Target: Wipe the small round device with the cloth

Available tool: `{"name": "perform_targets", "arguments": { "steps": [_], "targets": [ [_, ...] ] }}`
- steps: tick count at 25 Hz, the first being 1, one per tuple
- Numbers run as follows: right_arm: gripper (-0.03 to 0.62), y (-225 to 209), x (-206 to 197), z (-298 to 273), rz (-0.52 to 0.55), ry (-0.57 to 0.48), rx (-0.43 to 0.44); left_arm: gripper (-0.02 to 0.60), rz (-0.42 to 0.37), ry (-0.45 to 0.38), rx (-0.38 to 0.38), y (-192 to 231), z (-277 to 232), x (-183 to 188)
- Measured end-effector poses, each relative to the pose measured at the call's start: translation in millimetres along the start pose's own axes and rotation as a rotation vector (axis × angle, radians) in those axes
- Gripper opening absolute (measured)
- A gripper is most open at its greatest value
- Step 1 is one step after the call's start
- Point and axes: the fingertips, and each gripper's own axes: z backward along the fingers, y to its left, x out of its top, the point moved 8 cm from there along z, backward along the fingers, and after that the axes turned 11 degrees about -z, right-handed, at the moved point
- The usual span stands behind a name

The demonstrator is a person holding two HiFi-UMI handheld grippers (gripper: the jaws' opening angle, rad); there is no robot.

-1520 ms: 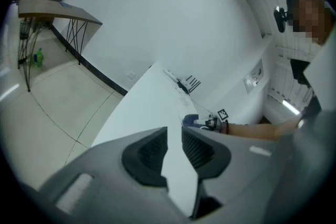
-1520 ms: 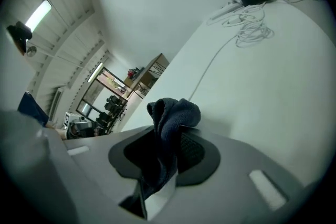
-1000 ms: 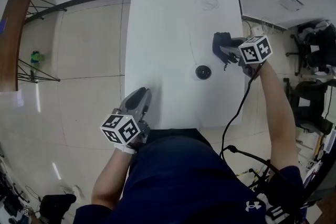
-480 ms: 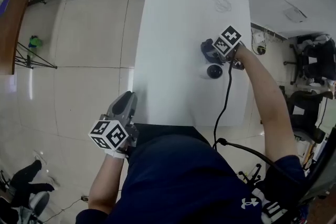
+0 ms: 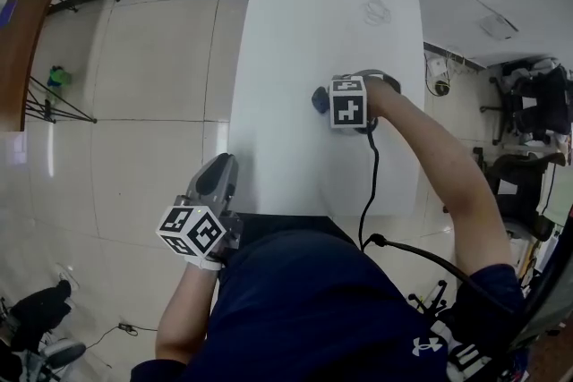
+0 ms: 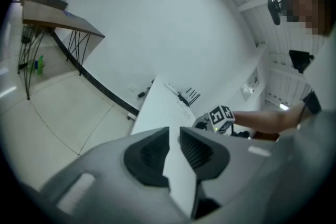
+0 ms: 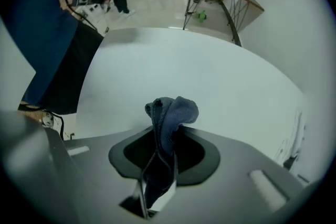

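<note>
- Cloth (image 7: 172, 108), dark blue and bunched, is clamped in the jaws of your right gripper (image 7: 167, 136). A rounded fold pokes out past the jaw tips.
- From your head view, that gripper is out over the middle of the long white tabletop (image 5: 295, 31). It points toward your left, with the cloth showing at its tip and lying on or just above the surface.
- Your left gripper (image 6: 174, 140) hangs at the near edge of the tabletop, close to your body. Its jaws are drawn together to a thin slit and hold nothing.
- The small round device cannot be seen in any view. The right gripper view shows only bare white surface beyond the cloth. In the head view, the right gripper and your hand cover the patch of tabletop beneath them.
- My guess is that the device sits under or just behind the right gripper. Which way it lies from the cloth cannot be told.
- Being round, the device has no long side to line up with, so a wipe could come from any direction.
- Your right hand holds the cloth and is over the middle of the tabletop, so it is the one placed to wipe. Your left gripper is well apart from it.
</note>
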Motion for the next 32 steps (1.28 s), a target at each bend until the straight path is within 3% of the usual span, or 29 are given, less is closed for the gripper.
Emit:
{"name": "perform_targets", "arguments": {
  "steps": [8, 11, 14, 16, 17, 22, 25, 28, 32],
  "targets": [
    [0.103, 86, 5, -10, 0.484, 0.093, -0.155, 0.063, -0.067, 0.060, -0.044, -7, -7, -10],
    [0.103, 113, -3, -7, 0.533, 0.056, -0.200, 0.063, -0.140, 0.090, -0.085, -21, -21, -11],
    [0.103, 139, -7, 2, 0.497, -0.040, -0.246, 0.064, -0.182, 0.117, -0.149, -40, -38, -11],
    [0.103, 151, -8, 12, 0.374, -0.149, -0.296, 0.064, -0.186, 0.132, -0.188, -52, -48, -13],
    [0.103, 154, -10, 18, 0.256, -0.223, -0.316, 0.064, -0.188, 0.138, -0.205, -58, -53, -14],
    [0.103, 134, -32, 29, -0.591, -0.584, -0.342, 0.064, -0.213, 0.162, -0.262, -84, -68, -13],
    [0.103, 101, -33, 22, -0.985, -0.682, -0.395, 0.064, -0.230, 0.168, -0.265, -88, -67, -12],
    [0.103, 90, -30, 6, -1.115, -0.617, -0.458, 0.064, -0.242, 0.169, -0.259, -89, -62, -8],
    [0.103, 112, -31, -13, -1.112, -0.568, -0.399, 0.064, -0.249, 0.180, -0.243, -79, -59, -6]
  ]
}}
